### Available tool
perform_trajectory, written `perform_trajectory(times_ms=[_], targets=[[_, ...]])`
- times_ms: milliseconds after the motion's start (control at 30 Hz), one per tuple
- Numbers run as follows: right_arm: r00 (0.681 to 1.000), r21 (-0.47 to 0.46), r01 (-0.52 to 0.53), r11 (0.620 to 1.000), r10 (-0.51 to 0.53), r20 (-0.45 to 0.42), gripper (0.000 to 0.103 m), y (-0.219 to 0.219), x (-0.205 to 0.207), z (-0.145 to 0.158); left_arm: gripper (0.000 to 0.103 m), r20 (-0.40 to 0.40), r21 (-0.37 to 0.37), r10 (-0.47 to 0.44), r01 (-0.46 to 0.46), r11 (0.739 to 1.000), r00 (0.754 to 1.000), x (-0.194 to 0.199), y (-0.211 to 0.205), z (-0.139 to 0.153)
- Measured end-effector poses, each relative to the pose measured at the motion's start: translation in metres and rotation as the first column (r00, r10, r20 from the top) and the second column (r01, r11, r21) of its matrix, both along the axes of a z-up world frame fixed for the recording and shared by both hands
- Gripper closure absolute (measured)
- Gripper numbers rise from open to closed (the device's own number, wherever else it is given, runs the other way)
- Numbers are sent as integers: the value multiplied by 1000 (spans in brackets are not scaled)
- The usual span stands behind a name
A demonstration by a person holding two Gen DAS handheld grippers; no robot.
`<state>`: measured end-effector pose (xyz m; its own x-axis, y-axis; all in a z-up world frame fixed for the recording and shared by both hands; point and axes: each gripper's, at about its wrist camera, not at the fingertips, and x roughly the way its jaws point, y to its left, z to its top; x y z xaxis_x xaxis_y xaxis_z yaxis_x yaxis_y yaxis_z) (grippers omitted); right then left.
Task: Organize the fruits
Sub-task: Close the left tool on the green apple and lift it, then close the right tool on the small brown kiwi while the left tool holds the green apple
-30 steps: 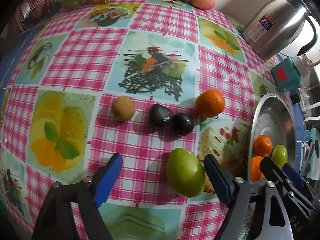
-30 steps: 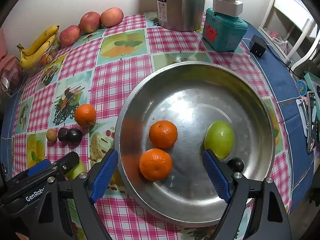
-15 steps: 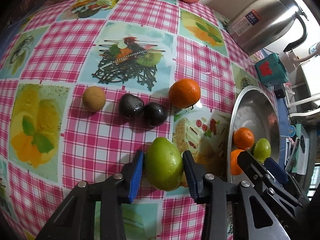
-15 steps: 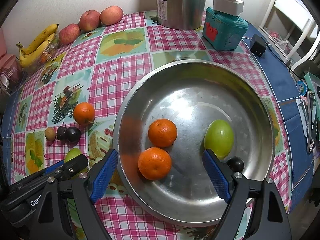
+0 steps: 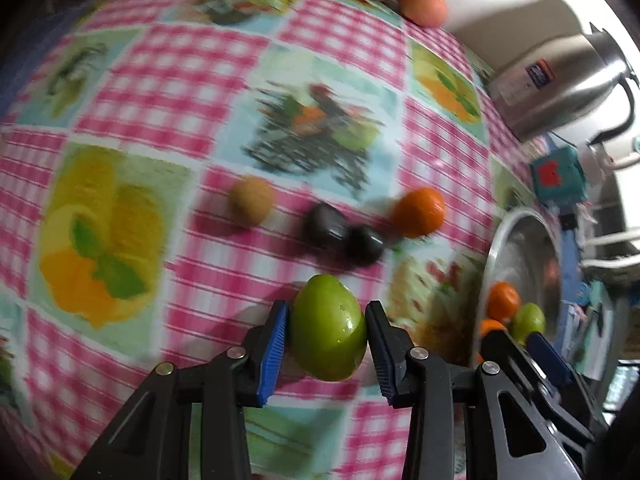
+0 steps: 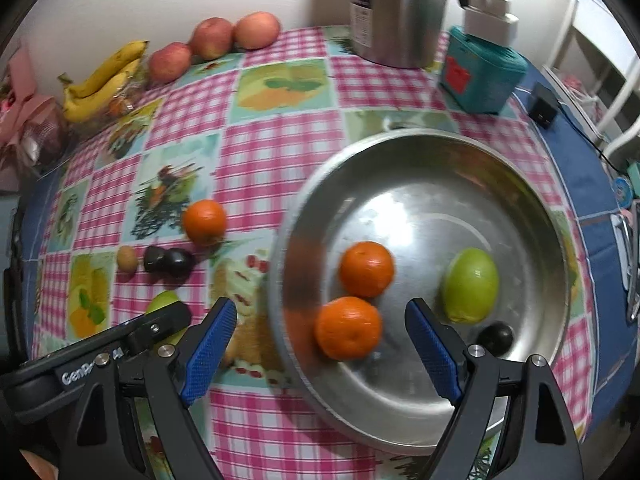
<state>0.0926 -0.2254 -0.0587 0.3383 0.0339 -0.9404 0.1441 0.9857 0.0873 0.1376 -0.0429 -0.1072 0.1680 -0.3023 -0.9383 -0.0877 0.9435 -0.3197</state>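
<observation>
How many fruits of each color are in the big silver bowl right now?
Inside the silver bowl:
Orange fruits: 2
Green fruit: 1
Dark fruit: 1
Total: 4

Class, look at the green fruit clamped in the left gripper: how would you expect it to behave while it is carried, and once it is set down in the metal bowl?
The green fruit has glossy, smooth skin, so it may slip between the left gripper pads. It keeps its shape under the squeeze, so it is probably firm. Being rounded, it would likely roll inside the metal bowl.
</observation>
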Motion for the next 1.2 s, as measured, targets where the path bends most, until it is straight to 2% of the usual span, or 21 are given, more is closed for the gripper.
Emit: perform_trajectory(times_ms=[100, 233, 433, 567, 633, 700, 1200], targets=[[999, 23, -35, 999, 35, 14, 18, 9, 0, 2, 61, 9, 28, 56, -57, 998, 998, 2, 20, 1], [997, 48, -79, 996, 78, 27, 29, 20, 0, 4, 61, -15, -34, 110, -110, 993, 994, 3, 37, -3], [989, 62, -147, 987, 147, 5, 39, 40, 1, -4, 61, -12, -15, 101, -101, 995, 995, 0, 39, -2], [983, 16, -185, 983, 185, -15, 42, 52, 1, -11, 61, -14, -14, 99, -99, 995, 995, 4, 35, -4], [980, 0, -201, 980, 201, -16, 46, 56, 1, -11, 61, -17, -13, 95, -95, 995, 995, 6, 30, -5], [978, 30, -206, 978, 207, -28, 53, 57, 2, -15, 61, -18, -10, 88, -88, 996, 996, 6, 31, -5], [959, -56, -259, 964, 250, -136, 55, 70, 7, -50, 60, -7, 16, 66, -66, 998, 998, 10, 26, -7]])
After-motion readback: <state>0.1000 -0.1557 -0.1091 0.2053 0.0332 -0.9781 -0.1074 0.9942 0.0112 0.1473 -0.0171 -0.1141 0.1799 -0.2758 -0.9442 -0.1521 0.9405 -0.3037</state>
